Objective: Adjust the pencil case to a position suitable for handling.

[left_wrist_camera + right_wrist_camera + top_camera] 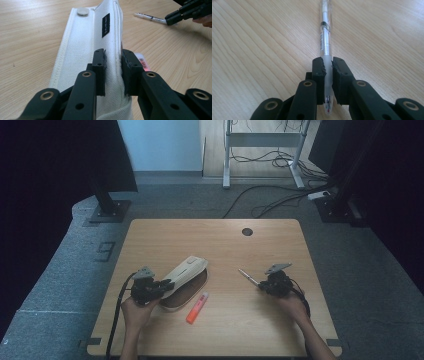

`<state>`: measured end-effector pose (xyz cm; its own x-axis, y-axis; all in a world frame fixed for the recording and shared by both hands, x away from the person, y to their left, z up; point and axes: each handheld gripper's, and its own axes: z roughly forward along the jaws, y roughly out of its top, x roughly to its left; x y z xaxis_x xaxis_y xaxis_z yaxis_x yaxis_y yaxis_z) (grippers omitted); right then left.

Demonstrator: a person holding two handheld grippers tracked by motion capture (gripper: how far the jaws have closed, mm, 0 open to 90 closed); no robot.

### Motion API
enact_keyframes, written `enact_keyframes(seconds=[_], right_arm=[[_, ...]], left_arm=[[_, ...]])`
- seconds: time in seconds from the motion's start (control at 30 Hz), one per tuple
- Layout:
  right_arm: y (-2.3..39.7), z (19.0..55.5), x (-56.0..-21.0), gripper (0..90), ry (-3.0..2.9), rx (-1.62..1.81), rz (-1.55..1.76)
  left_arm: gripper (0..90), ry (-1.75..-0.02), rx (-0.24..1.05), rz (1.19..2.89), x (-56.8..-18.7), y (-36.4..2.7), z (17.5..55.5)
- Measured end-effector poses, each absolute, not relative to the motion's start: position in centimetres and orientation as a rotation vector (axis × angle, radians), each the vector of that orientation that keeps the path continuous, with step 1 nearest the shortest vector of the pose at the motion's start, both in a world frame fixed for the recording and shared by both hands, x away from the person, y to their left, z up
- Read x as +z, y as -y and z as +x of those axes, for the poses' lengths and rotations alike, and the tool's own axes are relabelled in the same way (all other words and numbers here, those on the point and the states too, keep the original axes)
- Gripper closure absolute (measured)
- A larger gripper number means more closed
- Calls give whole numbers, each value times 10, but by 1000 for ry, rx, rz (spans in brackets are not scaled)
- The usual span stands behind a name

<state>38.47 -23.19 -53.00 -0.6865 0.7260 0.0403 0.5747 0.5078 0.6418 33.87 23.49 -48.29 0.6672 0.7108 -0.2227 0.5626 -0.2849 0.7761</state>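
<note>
On the bench (pixel 225 245), my left tool (pixel 113 71) pinches the white pencil case's flap (pixel 110 50); my right tool (pixel 328 77) clamps the clear pen (pixel 325 42) (orange highlighter (pixel 197 308) nearby).

Your left gripper (pixel 113 72) pinches the raised flap of the white fabric pencil case (pixel 82 50). An orange marker (pixel 143 62) lies just beside it; farther off, your right gripper (pixel 175 18) holds a pen (pixel 150 17).

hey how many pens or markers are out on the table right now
2. A clear pen is pinched in the right gripper, right of centre. An orange highlighter lies beside the white pencil case held by the left gripper. More may be hidden inside the case.
</note>
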Motion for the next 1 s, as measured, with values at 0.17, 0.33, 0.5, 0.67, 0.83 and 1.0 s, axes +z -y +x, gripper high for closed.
enact_keyframes(seconds=[0.17, 0.33, 0.5, 0.67, 0.83, 1.0], right_arm=[[233, 381, -520, 791, -2506, 965, 1091], [231, 376, -512, 791, -2502, 991, 1074], [227, 374, -509, 791, -2511, 1025, 1065], [218, 374, -506, 791, -2520, 1049, 1043], [210, 374, -503, 791, -2535, 1058, 1021], [193, 374, -502, 791, -2555, 1079, 974]], left_arm=[[747, -990, 208, 1976, -483, -235, 338], [748, -991, 212, 1974, -483, -235, 338], [750, -994, 216, 1970, -482, -235, 338], [753, -994, 220, 1967, -482, -235, 338], [753, -994, 223, 1962, -481, -236, 338], [753, -994, 226, 1959, -481, -236, 337]])
